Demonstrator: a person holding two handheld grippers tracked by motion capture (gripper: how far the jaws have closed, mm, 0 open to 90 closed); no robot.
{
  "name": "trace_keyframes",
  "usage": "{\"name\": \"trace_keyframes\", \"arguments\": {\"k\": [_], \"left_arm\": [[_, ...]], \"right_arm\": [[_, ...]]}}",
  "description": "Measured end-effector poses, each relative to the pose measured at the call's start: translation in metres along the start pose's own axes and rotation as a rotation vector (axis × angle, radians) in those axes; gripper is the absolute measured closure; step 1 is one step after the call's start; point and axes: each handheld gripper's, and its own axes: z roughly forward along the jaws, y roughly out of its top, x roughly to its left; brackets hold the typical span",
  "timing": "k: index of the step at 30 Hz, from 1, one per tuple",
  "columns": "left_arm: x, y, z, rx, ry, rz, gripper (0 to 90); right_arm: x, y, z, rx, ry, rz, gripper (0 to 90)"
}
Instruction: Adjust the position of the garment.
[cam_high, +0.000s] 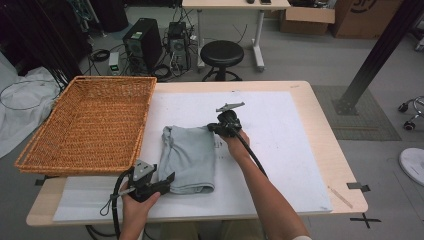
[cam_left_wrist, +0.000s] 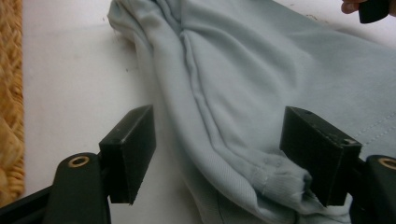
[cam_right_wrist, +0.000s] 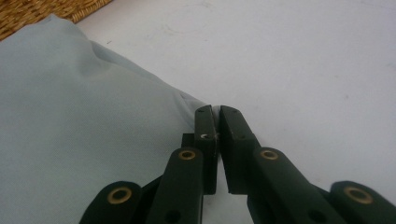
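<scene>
While looking down from the high view, found the grey cloth (cam_high: 188, 159) folded flat on the white mat (cam_high: 280, 140) of the table (cam_high: 320, 115), just beside the wicker basket (cam_high: 90, 120) and apart from it. Read its long axis as running from the near edge of the table toward the far edge, slightly tilted, with the short ends near and far.

Found the left tongs (cam_high: 170, 181) at the near left corner of that cloth, pointing across its short near end. Saw them wide open in the left gripper view, straddling the thick hemmed fold: one pad just touching the hem, the other standing clear over bare mat, so nothing gripped yet.

Found the right tongs (cam_high: 212, 128) at the opposite end, on the far right corner. Saw them closed tight in the right gripper view, tips meeting right at the cloth's edge, and judged a thin bit of that edge to be nipped between them, though too slight to call certain.

Judged the coming move to hang on that diagonal: far corner already taken, near corner lying straight ahead of the open left tongs and needing only a closing pinch before any lift or fold along the long axis.
</scene>
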Motion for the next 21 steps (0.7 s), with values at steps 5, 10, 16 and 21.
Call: {"name": "trace_keyframes", "arguments": {"k": [5,10,16,21], "left_arm": [[-0.003,0.001,0.001,0.01,0.007,0.033,51.0],[-0.007,0.002,0.005,0.055,0.066,0.046,72.4],[-0.011,0.006,0.0,0.081,0.094,0.011,82.4],[-0.013,0.003,-0.01,0.1,0.096,-0.019,83.0]], "right_arm": [[0.0,-0.001,0.0,0.003,0.004,0.004,86.0],[-0.001,-0.001,0.0,0.002,0.007,0.012,85.8],[0.0,-0.001,-0.002,-0.003,-0.016,-0.003,86.6],[0.002,-0.001,-0.001,0.005,-0.095,0.002,89.1]]}}
